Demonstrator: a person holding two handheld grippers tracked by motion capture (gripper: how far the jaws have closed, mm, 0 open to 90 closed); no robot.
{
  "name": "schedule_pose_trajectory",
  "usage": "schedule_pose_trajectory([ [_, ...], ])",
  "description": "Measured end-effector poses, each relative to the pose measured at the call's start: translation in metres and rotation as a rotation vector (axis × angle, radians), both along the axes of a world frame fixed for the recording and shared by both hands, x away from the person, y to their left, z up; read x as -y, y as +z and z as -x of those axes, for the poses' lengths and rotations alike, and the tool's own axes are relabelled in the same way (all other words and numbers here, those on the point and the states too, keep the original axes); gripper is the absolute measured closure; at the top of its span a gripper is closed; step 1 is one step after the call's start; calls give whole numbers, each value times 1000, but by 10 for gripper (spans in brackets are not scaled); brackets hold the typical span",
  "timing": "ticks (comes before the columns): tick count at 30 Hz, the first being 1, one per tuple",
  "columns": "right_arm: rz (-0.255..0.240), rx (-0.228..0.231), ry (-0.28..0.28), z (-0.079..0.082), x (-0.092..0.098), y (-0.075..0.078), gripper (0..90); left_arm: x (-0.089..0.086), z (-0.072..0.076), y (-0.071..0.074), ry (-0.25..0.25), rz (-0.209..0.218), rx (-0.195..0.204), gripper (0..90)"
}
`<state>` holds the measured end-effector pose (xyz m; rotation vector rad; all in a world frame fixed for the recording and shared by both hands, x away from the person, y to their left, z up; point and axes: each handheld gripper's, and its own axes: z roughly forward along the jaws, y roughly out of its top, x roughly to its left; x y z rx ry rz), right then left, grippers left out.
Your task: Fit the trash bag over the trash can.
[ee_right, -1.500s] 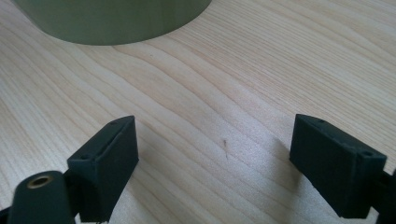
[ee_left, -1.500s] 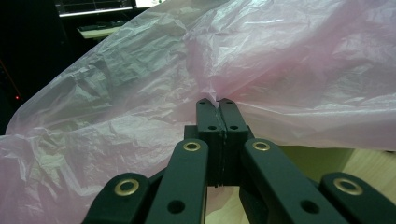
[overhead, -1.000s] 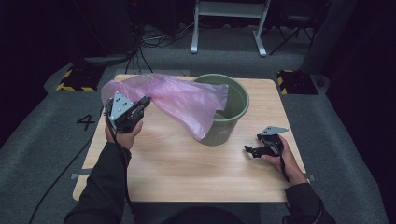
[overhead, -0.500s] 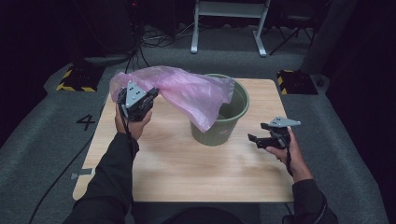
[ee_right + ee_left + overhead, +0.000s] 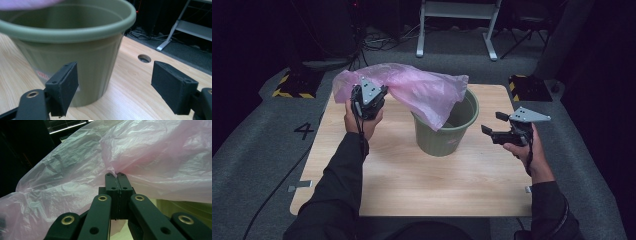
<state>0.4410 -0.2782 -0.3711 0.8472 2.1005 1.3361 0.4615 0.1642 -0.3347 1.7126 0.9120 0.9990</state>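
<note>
I have two grippers in hand, and on the table [image 5: 377,185] before me there is one pink plastic bag and one green bucket. My left gripper [image 5: 368,100] is raised over the far left part of the table, my left forearm reaching forward and my hand wrapped around its body from below; in the left gripper view its jaws are pressed together on a pinch of the pink plastic bag [image 5: 150,157], the thin film bunching right at the fingertips. From that pinch the bag stretches in the air to the right, and its far end drapes over the near left rim of the green bucket [image 5: 447,135], hanging partly down the outer wall. My right gripper [image 5: 493,123] is held level to the right of the bucket, pointing at it, jaws spread wide with nothing between them; in the right gripper view the bucket's wall [image 5: 82,62] stands just beyond the pads. The bucket stands upright near the table's middle, and I cannot tell whether anything lies inside it.
</note>
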Motion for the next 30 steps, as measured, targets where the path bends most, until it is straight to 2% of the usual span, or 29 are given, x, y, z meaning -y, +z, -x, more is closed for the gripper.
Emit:
schedule_pose_trajectory([
  [8,15,35,8,-1,-9,14,217,18,-10,-9,23,-47,1,896],
  [12,19,43,18,-2,-12,15,215,24,-8,-14,11,-79,18,896],
  [14,3,44,21,-3,-14,16,215,26,-6,-16,7,-101,28,896],
  [19,-14,58,23,-5,-19,22,218,30,-1,-19,-15,-94,34,896],
  [21,-12,66,26,-4,-22,26,219,31,1,-20,-18,-105,40,896],
  [24,-10,107,39,-1,-28,35,219,34,3,-21,-33,-110,49,896],
  [25,-11,113,42,0,-30,37,219,35,5,-21,-41,-100,52,896],
  [30,-10,135,52,2,-34,46,218,37,8,-21,-52,-107,59,896],
])
